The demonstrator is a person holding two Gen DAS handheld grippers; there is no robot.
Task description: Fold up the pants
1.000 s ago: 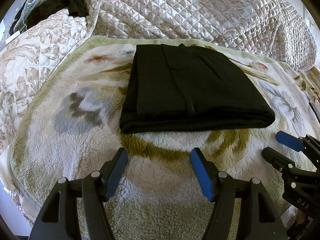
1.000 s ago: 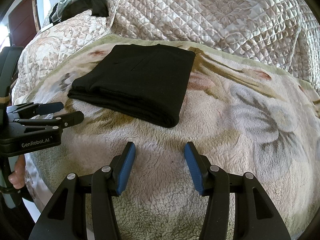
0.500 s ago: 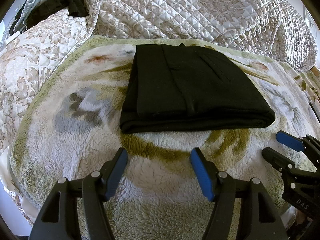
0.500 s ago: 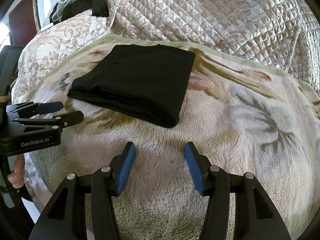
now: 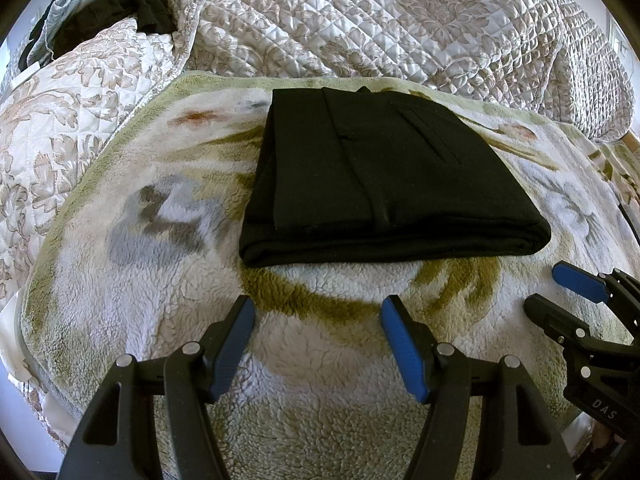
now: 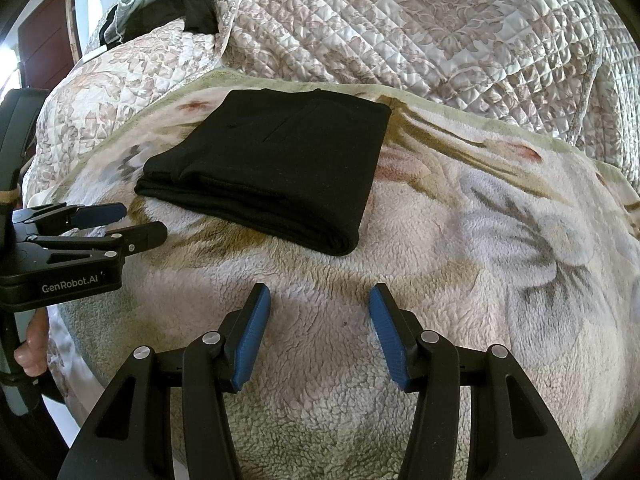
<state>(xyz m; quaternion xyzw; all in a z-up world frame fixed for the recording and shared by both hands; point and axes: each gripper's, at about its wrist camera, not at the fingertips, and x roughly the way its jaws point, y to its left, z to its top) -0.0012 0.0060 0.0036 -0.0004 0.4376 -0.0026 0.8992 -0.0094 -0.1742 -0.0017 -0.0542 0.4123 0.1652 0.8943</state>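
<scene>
The black pants (image 5: 384, 176) lie folded into a flat rectangle on a fleecy floral blanket (image 5: 140, 264); they also show in the right wrist view (image 6: 272, 168). My left gripper (image 5: 318, 312) is open and empty, held short of the fold's near edge; it also shows at the left of the right wrist view (image 6: 128, 222). My right gripper (image 6: 318, 300) is open and empty, near the fold's right corner; it also shows at the right of the left wrist view (image 5: 556, 292).
The blanket (image 6: 500, 240) covers a bed with a quilted beige bedspread (image 5: 400, 20) behind. Dark clothes (image 5: 120, 8) are heaped at the far left corner. The bed's edge drops off at the left, near my left hand (image 6: 34, 344).
</scene>
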